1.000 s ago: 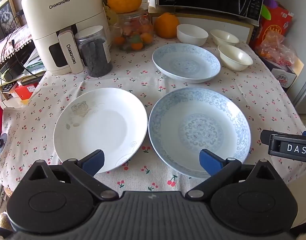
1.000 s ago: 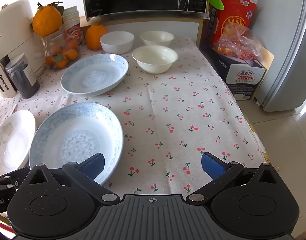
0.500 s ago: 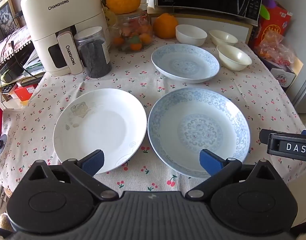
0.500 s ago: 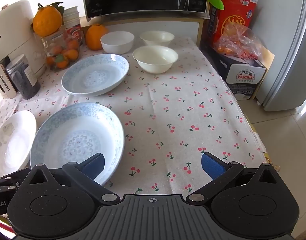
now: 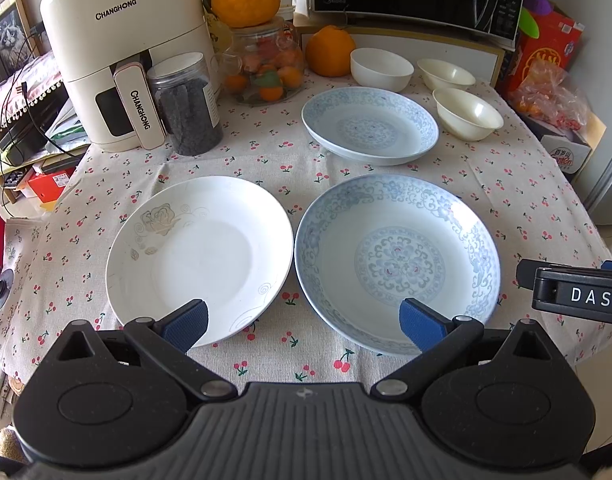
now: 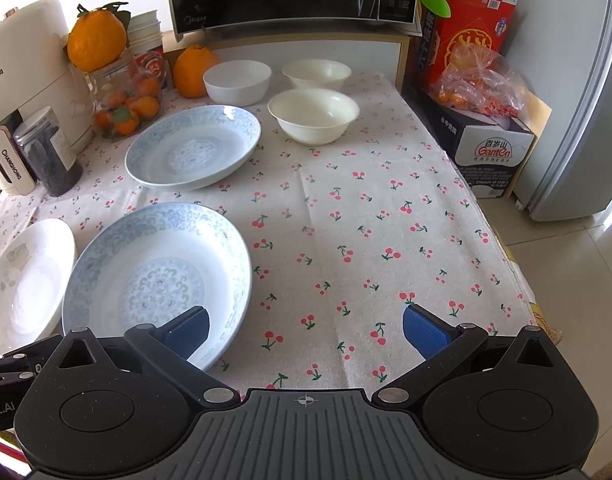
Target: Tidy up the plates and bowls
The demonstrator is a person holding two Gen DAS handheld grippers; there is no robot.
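L claw (image 5: 302, 326) wide, white plate (image 5: 198, 256) by its left pad; R claw (image 6: 304, 330) wide (empty)

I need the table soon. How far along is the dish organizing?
Barely started. Nothing is stacked: the white plate, near blue plate, far blue plate and three bowls all sit separately. The left gripper and right gripper are open and empty. All the stacking remains.
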